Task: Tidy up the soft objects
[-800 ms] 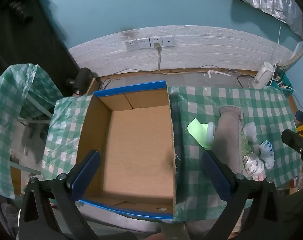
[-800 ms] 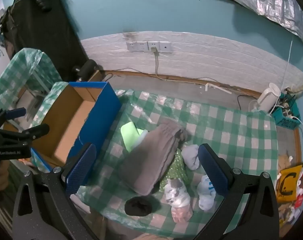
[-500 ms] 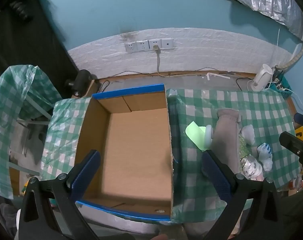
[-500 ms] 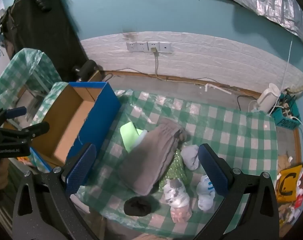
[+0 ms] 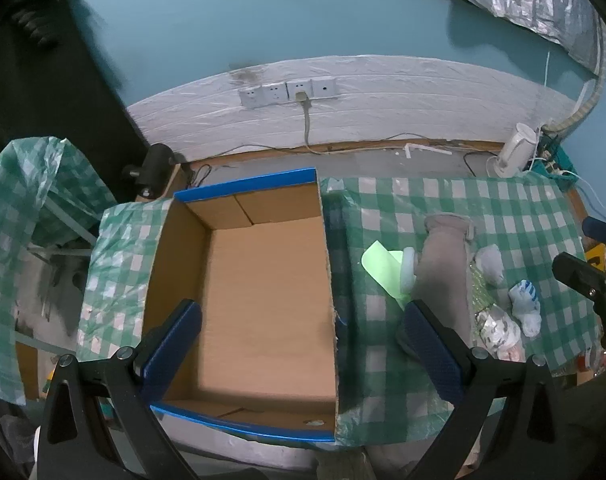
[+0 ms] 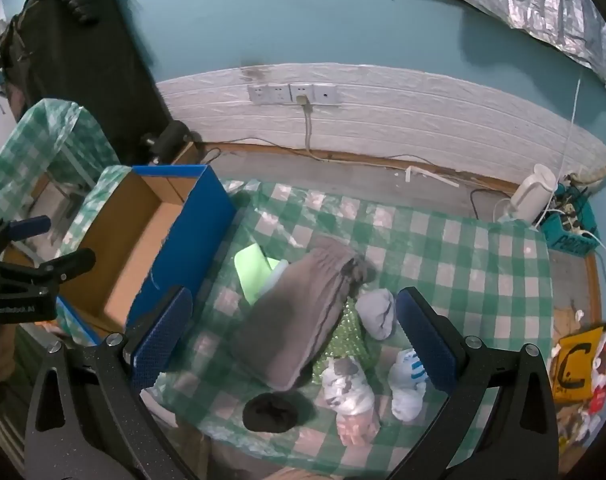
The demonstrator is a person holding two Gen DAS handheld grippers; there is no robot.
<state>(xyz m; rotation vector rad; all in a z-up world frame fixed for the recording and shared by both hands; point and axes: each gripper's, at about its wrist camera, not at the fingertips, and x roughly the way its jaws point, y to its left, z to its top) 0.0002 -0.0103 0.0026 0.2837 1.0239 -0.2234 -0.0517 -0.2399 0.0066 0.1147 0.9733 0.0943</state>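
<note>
left hand-held gripper (image 5: 301, 344) hangs over the cardboard box (image 5: 259, 296), tipped steeply down, jaws spread wide, nothing between them. the box is brown inside with blue outer walls, and its floor is bare. it sits at the left end of the counter (image 6: 463, 248), which is covered in a green-and-white check cloth.

right hand-held gripper (image 6: 291, 334) hangs above the pile of soft things, also tipped steeply down, jaws wide apart, holding nothing.

soft things all lie on the counter to the right of the box, none in it:
- folded grey trousers (image 6: 299, 320), the largest item, lying at a slant in the middle of the pile.
- light green flat piece (image 6: 253, 266) partly tucked under the trousers on the box side, with something white beside it.
- green dotted cloth (image 6: 345, 338) showing under the trousers' right edge.
- grey rolled sock (image 6: 377, 312) just right of the trousers.
- white sock with blue stripes (image 6: 409, 382) nearer the front edge.
- grey-and-white patterned bundle (image 6: 349, 388) just beside it, with a pinkish piece at its near end.
- black rolled sock (image 6: 273, 412) at the front edge, just below the trousers.

in the right wrist view the left hand-held gripper shows at the far left, above the box.
</note>
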